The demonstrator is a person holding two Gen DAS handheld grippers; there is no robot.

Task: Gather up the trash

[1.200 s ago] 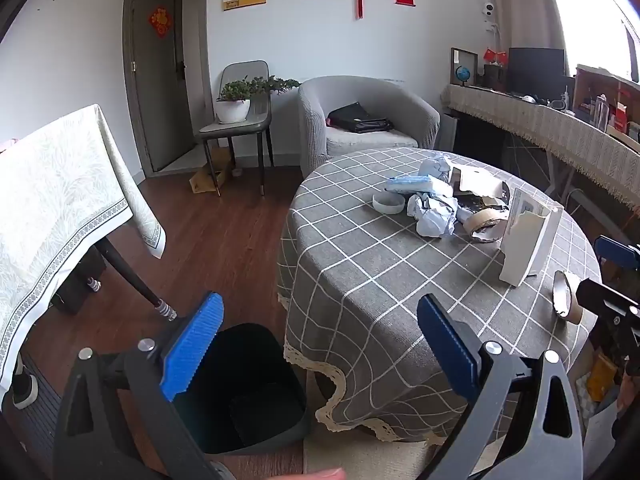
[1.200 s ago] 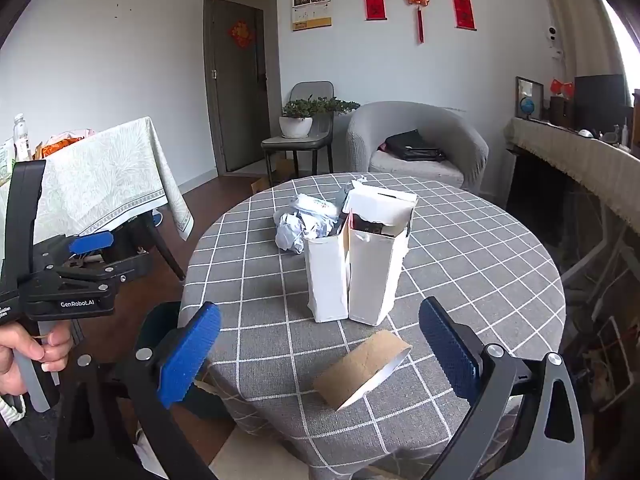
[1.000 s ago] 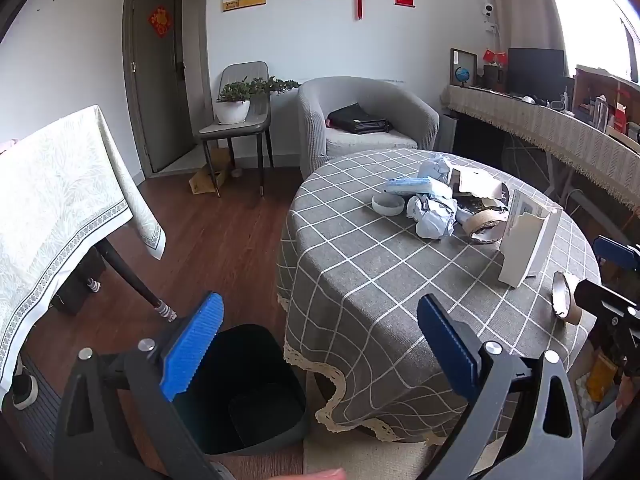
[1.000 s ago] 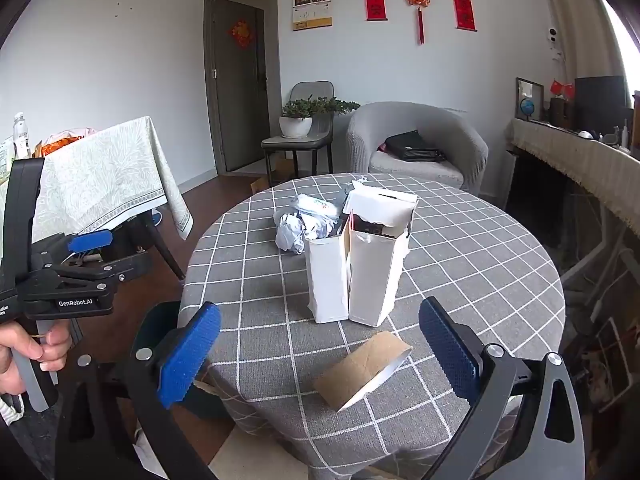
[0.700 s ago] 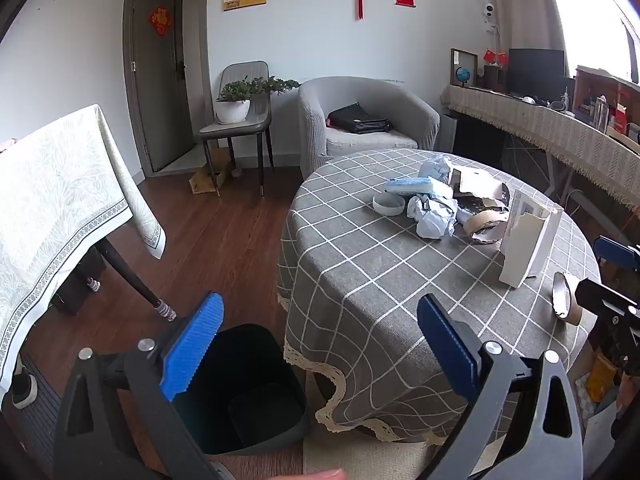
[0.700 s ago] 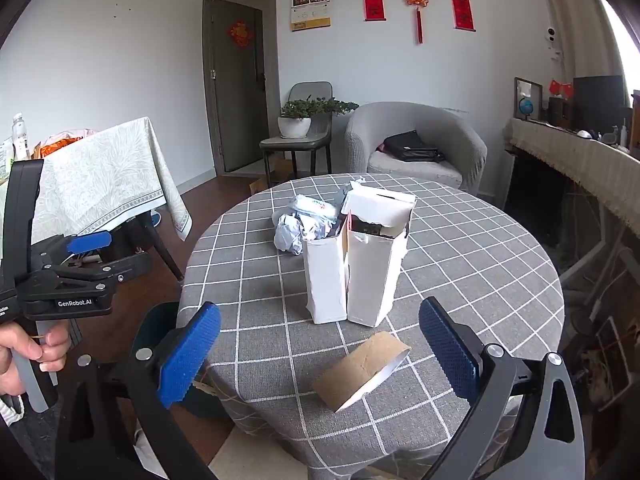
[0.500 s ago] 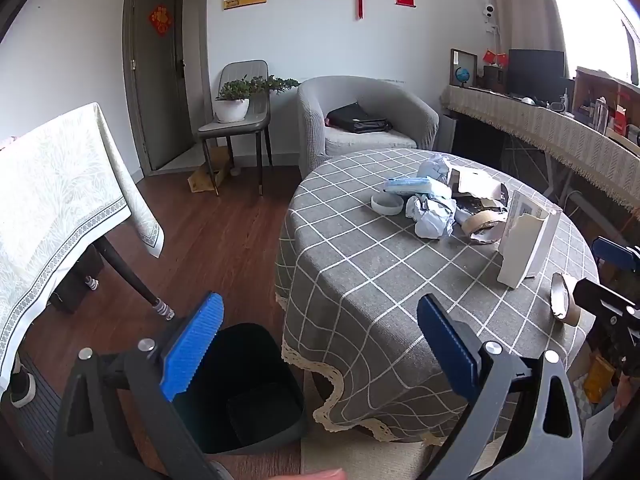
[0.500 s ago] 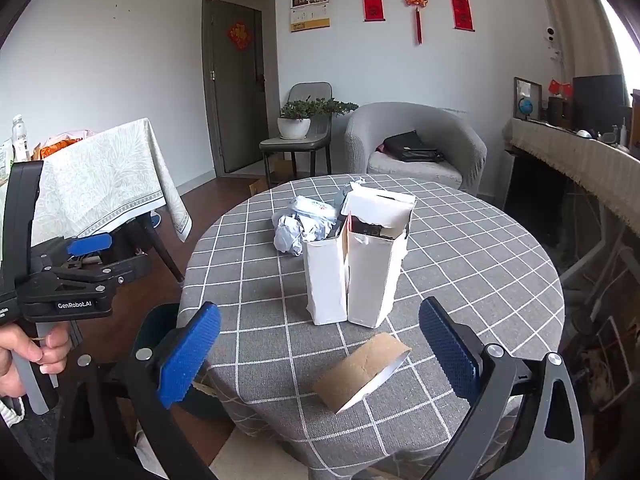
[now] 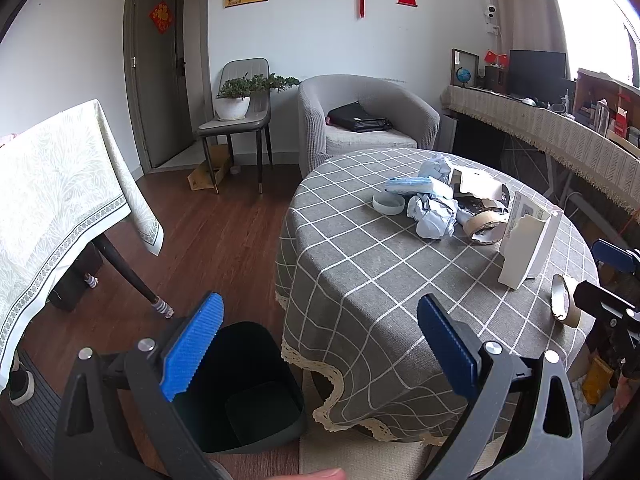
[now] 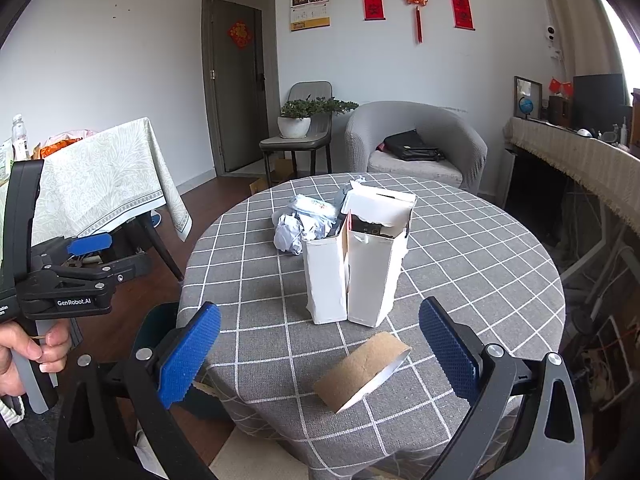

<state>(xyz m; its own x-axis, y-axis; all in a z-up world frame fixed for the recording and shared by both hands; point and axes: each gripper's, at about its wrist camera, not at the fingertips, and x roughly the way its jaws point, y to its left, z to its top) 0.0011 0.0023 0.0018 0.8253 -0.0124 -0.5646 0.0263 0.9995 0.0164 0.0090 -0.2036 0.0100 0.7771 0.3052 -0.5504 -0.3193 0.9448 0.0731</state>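
Barely any change over the last second, just a tiny camera drift. Both left gripper (image 9: 316, 344) and right gripper (image 10: 318, 350) wide open, empty. Trash untouched on the surface (image 10: 480, 264): cardboard roll (image 10: 362, 372) lower centre, torn white box (image 10: 360, 260) mid-frame. Bin (image 9: 248, 396) lower left. Collecting not started yet.

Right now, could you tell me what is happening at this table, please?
A person holds a hand-held gripper in each hand, both open and empty. The right hand-held gripper faces the brown cardboard tape ring near the edge of the round grey checked table. The left hand-held gripper hangs above the dark bin on the floor. No trash is picked up yet.
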